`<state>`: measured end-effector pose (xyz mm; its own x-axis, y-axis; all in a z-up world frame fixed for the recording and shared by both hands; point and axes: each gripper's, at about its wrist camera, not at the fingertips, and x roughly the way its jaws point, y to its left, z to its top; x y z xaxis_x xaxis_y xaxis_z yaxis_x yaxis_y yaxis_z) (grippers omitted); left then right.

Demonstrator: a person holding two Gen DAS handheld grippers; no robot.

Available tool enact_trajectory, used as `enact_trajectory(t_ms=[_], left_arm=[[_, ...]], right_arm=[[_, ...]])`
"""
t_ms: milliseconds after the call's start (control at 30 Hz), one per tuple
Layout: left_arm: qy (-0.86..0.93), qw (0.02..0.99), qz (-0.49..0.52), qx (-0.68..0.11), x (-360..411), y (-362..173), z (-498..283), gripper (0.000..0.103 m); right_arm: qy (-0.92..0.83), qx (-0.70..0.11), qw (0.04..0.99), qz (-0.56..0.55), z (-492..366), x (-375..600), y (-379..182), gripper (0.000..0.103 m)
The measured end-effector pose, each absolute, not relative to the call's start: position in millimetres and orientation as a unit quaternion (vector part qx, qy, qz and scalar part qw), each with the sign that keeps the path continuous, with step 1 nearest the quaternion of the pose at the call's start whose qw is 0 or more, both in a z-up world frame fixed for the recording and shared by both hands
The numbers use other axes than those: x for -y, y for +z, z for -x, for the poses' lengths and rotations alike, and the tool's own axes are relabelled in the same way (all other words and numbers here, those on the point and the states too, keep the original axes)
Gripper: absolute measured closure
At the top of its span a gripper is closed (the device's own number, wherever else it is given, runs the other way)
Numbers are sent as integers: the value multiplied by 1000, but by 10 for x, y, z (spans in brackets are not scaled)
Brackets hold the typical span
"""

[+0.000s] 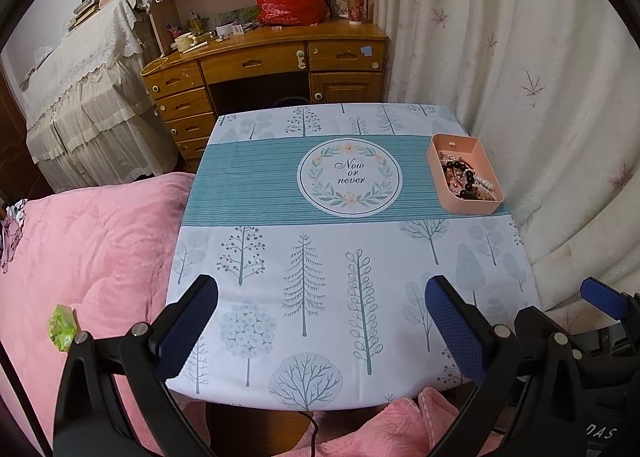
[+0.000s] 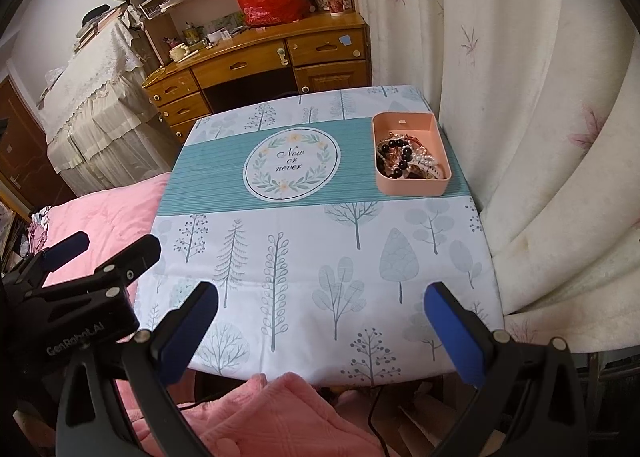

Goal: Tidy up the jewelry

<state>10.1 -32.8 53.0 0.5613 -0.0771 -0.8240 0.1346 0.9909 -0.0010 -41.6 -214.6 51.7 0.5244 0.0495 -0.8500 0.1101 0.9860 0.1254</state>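
Here, the biggest thing before me is the counter (image 1: 340,257), spread with a cloth of printed trees and a teal band carrying a round "Now or never" wreath, and nearly all of that cloth lies bare. Behind it stand a wooden desk (image 1: 264,61) with a red bag on top, a cream curtain (image 1: 520,77) along the right, and a pink bed cover (image 1: 92,249) on the left. At the far right corner of the counter, sitting on the teal band close to the curtain, is the pink tray (image 2: 412,185), and all the jewelry (image 2: 404,157) I can see is heaped in its nearer half: dark beads, pearly white beads and some gold-toned pieces tangled together, too mixed for me to count. I see nothing loose on the cloth, so gathering looks finished if that was the aim; if the pieces are meant to be separated or laid out, I judge that work not yet begun. My left tongs (image 1: 320,321) hover over the near edge of the counter, spread wide with nothing between them. My right tongs (image 2: 320,321) do the same, gaping and empty, well short of the tray.
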Motion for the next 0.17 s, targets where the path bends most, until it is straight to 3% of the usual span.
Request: enact_trajectory(t_ms=[167], left_arm=[[-63, 881, -30, -468, 294, 514, -157, 1]], right_arm=[[-22, -493, 866, -84, 383, 2120, 492, 0]])
